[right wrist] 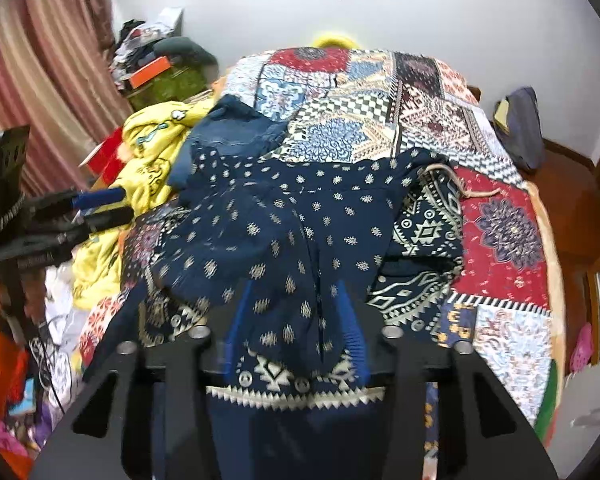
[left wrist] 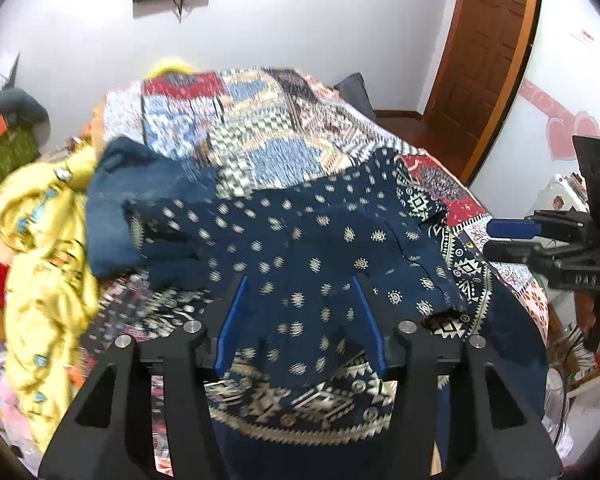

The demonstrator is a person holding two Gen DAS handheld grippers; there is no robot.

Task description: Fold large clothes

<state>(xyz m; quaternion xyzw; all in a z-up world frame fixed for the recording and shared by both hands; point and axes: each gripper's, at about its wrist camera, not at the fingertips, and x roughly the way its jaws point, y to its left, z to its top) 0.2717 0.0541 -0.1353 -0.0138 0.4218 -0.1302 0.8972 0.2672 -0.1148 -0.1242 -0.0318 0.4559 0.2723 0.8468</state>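
Here, your two tools lift a navy printed garment above the bed.

Your left tool (left wrist: pixel 300 320) has its blue fingers (left wrist: pixel 230 328) spread, with the navy printed garment (left wrist: pixel 300 240) draped between them; whether they pinch it cannot be told. Your right tool (right wrist: pixel 296 320) likewise stands spread, cloth bunched between its fingers (right wrist: pixel 354 332), its grip equally uncertain. The garment's patterned border hangs toward you while its far part lies on the patchwork quilt (right wrist: pixel 380 100) covering the bed. Folded denim (right wrist: pixel 232 128) rests just beyond it, and a yellow cloth (left wrist: pixel 48 248) lies heaped at the bed's left edge.
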